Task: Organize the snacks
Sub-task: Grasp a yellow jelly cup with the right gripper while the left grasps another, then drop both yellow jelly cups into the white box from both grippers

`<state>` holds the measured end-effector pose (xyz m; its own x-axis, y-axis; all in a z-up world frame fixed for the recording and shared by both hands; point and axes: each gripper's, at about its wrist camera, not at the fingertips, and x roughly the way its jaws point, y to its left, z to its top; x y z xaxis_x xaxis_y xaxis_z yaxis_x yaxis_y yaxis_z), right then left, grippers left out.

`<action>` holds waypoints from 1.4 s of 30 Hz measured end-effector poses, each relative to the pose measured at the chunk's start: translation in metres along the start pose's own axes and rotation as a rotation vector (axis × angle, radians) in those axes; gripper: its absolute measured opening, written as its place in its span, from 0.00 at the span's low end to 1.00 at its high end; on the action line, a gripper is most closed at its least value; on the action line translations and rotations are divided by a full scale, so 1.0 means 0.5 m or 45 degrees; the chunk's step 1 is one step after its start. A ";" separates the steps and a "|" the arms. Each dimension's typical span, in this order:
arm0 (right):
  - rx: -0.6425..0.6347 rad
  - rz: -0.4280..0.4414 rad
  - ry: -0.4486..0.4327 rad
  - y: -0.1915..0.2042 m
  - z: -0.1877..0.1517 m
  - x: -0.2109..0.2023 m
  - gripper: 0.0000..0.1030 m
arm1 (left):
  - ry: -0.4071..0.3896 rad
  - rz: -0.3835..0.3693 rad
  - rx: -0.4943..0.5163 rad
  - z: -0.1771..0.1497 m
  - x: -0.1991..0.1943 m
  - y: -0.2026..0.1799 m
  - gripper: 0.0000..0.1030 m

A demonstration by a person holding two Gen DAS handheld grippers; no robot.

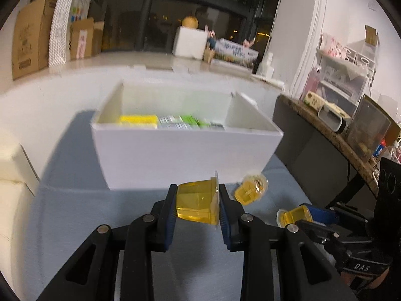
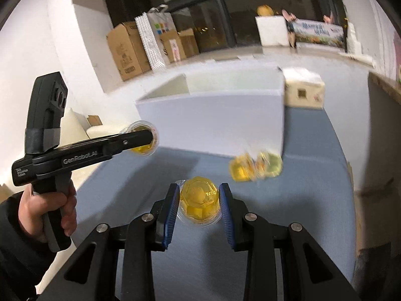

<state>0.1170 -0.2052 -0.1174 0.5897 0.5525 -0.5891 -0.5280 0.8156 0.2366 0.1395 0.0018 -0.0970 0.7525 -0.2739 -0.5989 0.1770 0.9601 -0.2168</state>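
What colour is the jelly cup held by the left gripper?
Clear yellow jelly cup; the left wrist view shows it best.

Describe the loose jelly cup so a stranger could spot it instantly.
Find the white box on the blue tabletop. Just off its front right corner lies a yellow jelly cup, tipped on its side. Unlike the other two cups, no jaws hold it.

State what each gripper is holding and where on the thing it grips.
Left gripper: yellow jelly cup, clamped base to lid, lying sideways. Right gripper: another jelly cup, fingers on its opposite side walls.
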 end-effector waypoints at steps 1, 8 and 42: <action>-0.005 0.010 -0.015 0.005 0.015 -0.001 0.34 | -0.019 0.005 0.009 0.012 -0.014 0.010 0.32; -0.036 0.023 -0.135 0.018 0.167 0.002 0.34 | -0.134 0.058 0.057 0.152 -0.035 0.051 0.32; 0.260 -0.105 -0.165 -0.113 0.166 -0.033 1.00 | -0.004 0.172 0.156 0.119 0.007 0.022 1.00</action>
<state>0.1879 -0.2464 -0.0568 0.7061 0.4895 -0.5117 -0.3482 0.8692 0.3511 0.1817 0.0148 -0.0557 0.7767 -0.1422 -0.6137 0.1500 0.9879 -0.0390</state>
